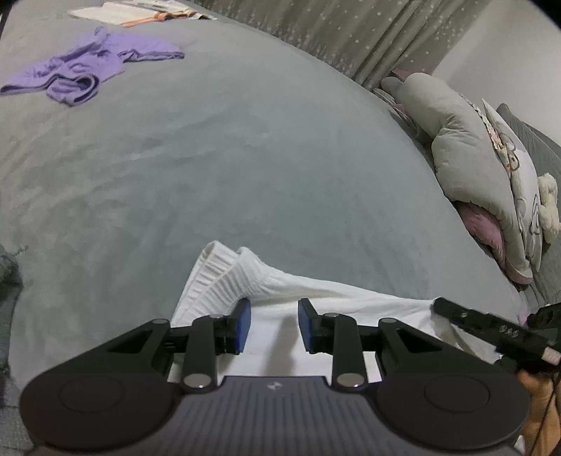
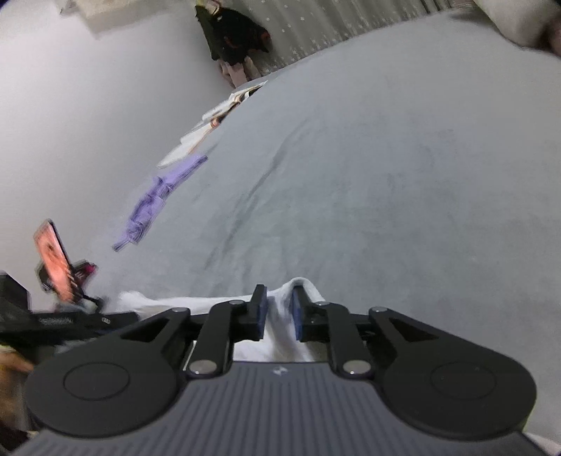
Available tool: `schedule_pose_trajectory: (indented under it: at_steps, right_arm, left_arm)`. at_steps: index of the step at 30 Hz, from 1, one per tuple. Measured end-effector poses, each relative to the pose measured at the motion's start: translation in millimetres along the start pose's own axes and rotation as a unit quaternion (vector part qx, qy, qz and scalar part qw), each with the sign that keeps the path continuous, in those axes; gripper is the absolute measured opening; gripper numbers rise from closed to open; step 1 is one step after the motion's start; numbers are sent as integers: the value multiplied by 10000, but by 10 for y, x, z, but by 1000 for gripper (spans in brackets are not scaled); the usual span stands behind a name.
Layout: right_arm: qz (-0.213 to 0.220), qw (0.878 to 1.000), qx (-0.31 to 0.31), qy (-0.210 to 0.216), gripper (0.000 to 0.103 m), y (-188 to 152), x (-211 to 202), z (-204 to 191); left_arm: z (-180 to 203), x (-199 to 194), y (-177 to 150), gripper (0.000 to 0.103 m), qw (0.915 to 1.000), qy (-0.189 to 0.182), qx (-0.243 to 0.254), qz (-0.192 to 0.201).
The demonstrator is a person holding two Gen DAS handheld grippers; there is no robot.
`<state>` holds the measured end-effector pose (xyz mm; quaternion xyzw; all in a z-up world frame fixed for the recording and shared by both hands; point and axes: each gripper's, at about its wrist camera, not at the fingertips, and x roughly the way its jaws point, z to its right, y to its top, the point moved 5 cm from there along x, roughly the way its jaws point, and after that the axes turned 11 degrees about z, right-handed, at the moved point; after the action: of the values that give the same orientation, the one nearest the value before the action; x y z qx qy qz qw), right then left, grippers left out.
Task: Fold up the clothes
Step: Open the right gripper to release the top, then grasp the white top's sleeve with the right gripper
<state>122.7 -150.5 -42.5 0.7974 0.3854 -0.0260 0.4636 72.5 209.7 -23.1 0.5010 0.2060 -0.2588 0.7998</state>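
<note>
You're in a home bedroom: a wide bed [image 1: 245, 140] under a grey cover, star-patterned curtains [image 1: 350, 31] behind it, and pillows [image 1: 466, 168] with a soft toy [image 1: 548, 203] heaped along one side.

— What lies where on the bed [image 1: 245, 158]?
— A ribbed garment [image 1: 245, 280] at the near edge, under both grippers. A crumpled garment [image 1: 80, 70] near the far left corner, papers [image 1: 133, 10] behind it. Pillows [image 1: 466, 158] line the right edge.
</note>
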Motion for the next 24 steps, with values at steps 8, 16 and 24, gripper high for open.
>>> schedule_pose_trajectory:
  at_steps: [8, 16, 24]
  right_arm:
    - [351, 9951, -604, -693, 31, 144, -465, 112]
    - [412, 9718, -1048, -2074, 37, 160, -1059, 657]
    - [387, 9262, -1341, -3502, 39, 160, -1511, 1239]
  left_arm:
    - [454, -36, -107, 31, 9971, -338, 656, 180]
    - [1141, 214, -407, 31, 9878, -935, 1231, -167]
    - [1608, 488, -628, 31, 9814, -1350, 1270, -495]
